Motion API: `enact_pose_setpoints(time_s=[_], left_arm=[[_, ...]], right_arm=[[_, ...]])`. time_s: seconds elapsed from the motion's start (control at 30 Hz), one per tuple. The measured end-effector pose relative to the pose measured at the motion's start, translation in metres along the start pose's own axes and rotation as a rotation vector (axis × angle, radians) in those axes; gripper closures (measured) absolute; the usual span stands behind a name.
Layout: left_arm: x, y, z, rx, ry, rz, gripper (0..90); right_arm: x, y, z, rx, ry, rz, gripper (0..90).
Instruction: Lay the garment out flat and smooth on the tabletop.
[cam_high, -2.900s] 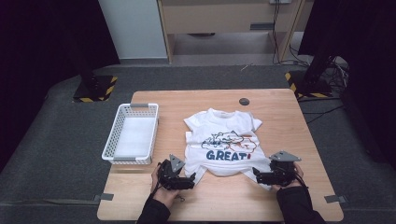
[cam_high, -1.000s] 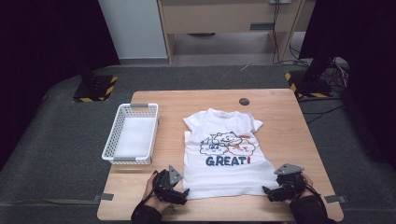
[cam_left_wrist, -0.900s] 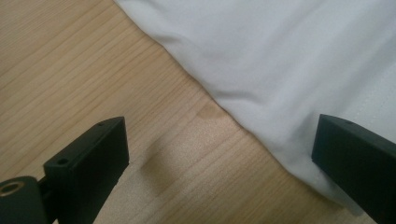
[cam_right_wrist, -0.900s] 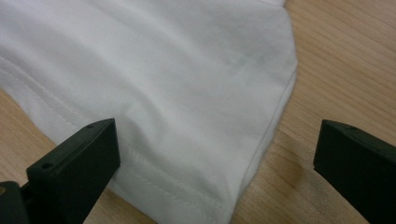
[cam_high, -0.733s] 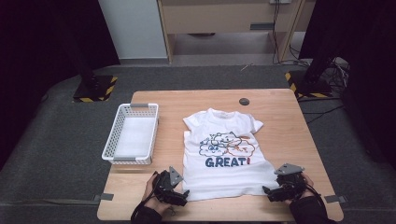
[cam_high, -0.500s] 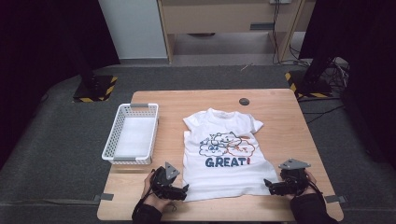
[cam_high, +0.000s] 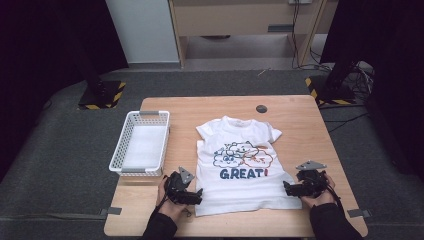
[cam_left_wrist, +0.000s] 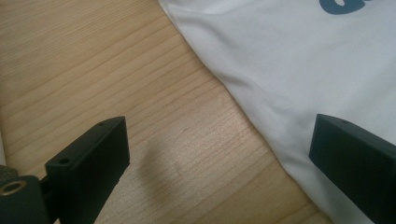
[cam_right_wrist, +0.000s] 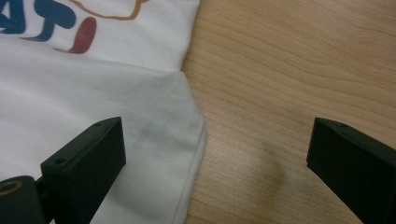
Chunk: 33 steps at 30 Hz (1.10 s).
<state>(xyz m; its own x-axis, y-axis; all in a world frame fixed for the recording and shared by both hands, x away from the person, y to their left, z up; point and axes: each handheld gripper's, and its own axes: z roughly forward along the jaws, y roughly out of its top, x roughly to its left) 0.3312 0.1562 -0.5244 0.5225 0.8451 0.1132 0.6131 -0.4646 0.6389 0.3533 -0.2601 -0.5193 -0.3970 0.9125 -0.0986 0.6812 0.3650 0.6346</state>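
Note:
A white child's T-shirt (cam_high: 242, 165) with cartoon clouds and the word GREAT lies flat on the wooden table (cam_high: 295, 120), collar away from me. My left gripper (cam_high: 195, 194) sits at the shirt's bottom left corner, open, jaws straddling the side hem (cam_left_wrist: 243, 100). My right gripper (cam_high: 289, 189) sits at the bottom right corner, open as well, with the shirt's corner (cam_right_wrist: 184, 121) between its jaws. Neither gripper holds the cloth.
A white plastic basket (cam_high: 141, 145) stands at the table's left edge, beside the shirt. A small dark round disc (cam_high: 261, 108) lies near the far edge. Dark stands with yellow-black striped bases (cam_high: 102, 96) flank the table on the grey floor.
The shirt, earlier bunched at the hem, now lies pulled flat towards me. Both grippers drew back to the near edge, then shifted slightly forward at the bottom corners.

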Motion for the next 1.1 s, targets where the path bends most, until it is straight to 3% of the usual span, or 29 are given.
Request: enact_pose_setpoints(time_s=[0.2, 0.47, 0.63, 0.87, 1.1], left_arm=[[0.001, -0.001, 0.000, 0.002, -0.012, 0.000, 4.3], [0.001, -0.002, -0.002, 0.013, -0.026, 0.004, 4.0], [-0.001, -0.003, -0.005, 0.026, -0.029, 0.031, 4.0], [0.001, -0.008, -0.009, 0.043, -0.065, 0.018, 3.8], [0.006, -0.008, -0.006, 0.051, -0.086, -0.002, 1.4]], right_arm=[[0.001, -0.001, 0.003, 0.037, -0.006, -0.021, 4.5], [-0.001, -0.008, -0.001, 0.054, 0.036, 0.007, 4.5], [0.003, -0.013, -0.006, 0.063, 0.051, -0.013, 4.4], [0.006, -0.015, -0.011, 0.075, 0.050, -0.034, 4.6], [0.003, -0.006, -0.013, 0.026, 0.067, 0.005, 4.1]])
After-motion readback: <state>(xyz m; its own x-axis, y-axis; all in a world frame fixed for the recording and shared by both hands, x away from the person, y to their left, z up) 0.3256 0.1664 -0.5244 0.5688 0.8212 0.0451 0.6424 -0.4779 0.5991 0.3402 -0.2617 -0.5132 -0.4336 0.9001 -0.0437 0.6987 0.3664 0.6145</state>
